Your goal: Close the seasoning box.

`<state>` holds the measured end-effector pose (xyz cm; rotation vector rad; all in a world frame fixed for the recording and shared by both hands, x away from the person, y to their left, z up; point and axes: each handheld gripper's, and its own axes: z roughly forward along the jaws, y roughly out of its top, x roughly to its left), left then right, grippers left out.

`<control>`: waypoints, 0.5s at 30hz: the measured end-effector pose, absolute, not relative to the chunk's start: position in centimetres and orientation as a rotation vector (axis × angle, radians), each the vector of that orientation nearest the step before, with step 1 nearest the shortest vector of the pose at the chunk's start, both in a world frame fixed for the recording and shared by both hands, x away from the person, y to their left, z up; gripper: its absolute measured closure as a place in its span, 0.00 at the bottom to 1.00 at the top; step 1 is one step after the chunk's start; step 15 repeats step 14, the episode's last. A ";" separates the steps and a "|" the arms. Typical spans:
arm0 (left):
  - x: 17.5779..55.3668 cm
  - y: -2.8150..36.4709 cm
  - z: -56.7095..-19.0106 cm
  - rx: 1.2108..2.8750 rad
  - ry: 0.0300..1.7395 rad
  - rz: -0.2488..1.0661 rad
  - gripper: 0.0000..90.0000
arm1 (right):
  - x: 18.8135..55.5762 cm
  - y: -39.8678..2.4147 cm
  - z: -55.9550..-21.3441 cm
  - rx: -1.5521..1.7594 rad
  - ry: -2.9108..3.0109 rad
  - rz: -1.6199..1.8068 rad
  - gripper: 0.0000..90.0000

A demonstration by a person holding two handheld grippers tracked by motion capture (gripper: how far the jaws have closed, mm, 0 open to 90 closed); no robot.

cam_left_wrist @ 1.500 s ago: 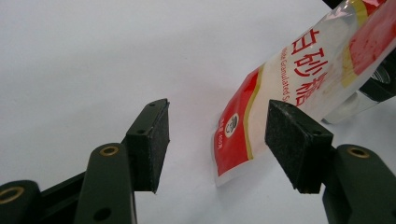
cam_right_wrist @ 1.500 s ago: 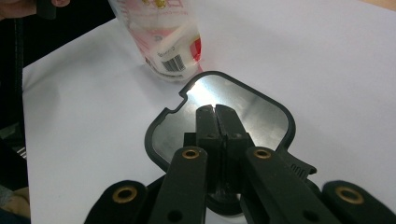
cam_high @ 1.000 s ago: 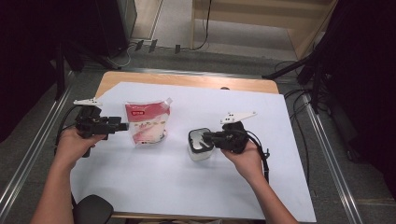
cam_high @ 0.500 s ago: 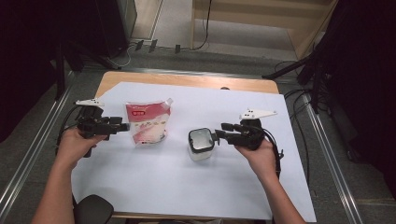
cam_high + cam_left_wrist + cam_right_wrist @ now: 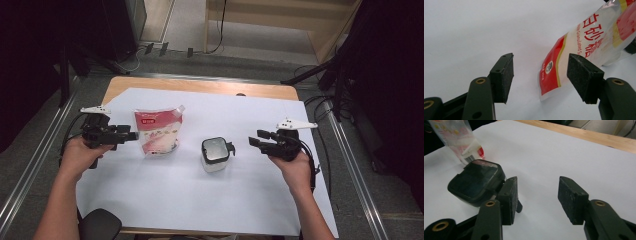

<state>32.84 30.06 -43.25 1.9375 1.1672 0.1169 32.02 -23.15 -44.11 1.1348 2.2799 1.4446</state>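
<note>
A red-and-white sugar pouch (image 5: 157,132) with a corner spout stands on the white sheet at left of centre. My left gripper (image 5: 132,135) stays open just beside its left edge, and the pouch (image 5: 584,47) shows beyond the pads without touching them. A small clear container with a black lid (image 5: 216,154) sits at the middle. My right gripper (image 5: 254,140) is to its right, a short gap away. Its jaws have just been opening and nothing is between them. In the right gripper view the container (image 5: 475,183) lies left of the open gripper (image 5: 537,195), with the pouch (image 5: 461,140) behind it.
The white sheet (image 5: 210,200) covers most of a wooden table (image 5: 200,87). Metal rails (image 5: 350,165) run along both sides. A black rounded object (image 5: 100,225) sits at the near left edge. Cables trail from both grippers.
My right gripper has let go of the container, opened its jaws and drawn back to the right. The container stayed put. The left gripper and pouch have not moved.
</note>
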 end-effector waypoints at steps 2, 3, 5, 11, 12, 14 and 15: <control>32.8 30.1 -43.2 1.936 1.166 0.119 0.44 | 32.0 -23.5 -44.3 1.143 2.273 1.428 0.54; 32.8 30.1 -43.2 1.936 1.166 0.119 0.44 | 32.0 -23.5 -44.3 1.143 2.273 1.428 0.54; 32.8 30.1 -43.3 1.936 1.166 0.119 0.44 | 32.0 -24.0 -44.5 1.179 2.264 1.429 0.53; 32.8 30.2 -43.2 1.934 1.167 0.119 0.43 | 32.2 -24.8 -45.1 1.225 2.244 1.421 0.50; 32.8 30.2 -43.2 1.936 1.167 0.117 0.43 | 32.2 -24.8 -45.1 1.225 2.244 1.421 0.50; 32.8 30.3 -43.2 1.934 1.165 0.118 0.43 | 32.2 -24.9 -45.1 1.234 2.237 1.426 0.50; 32.8 30.3 -43.2 1.934 1.165 0.118 0.43 | 32.2 -24.9 -45.1 1.234 2.237 1.426 0.50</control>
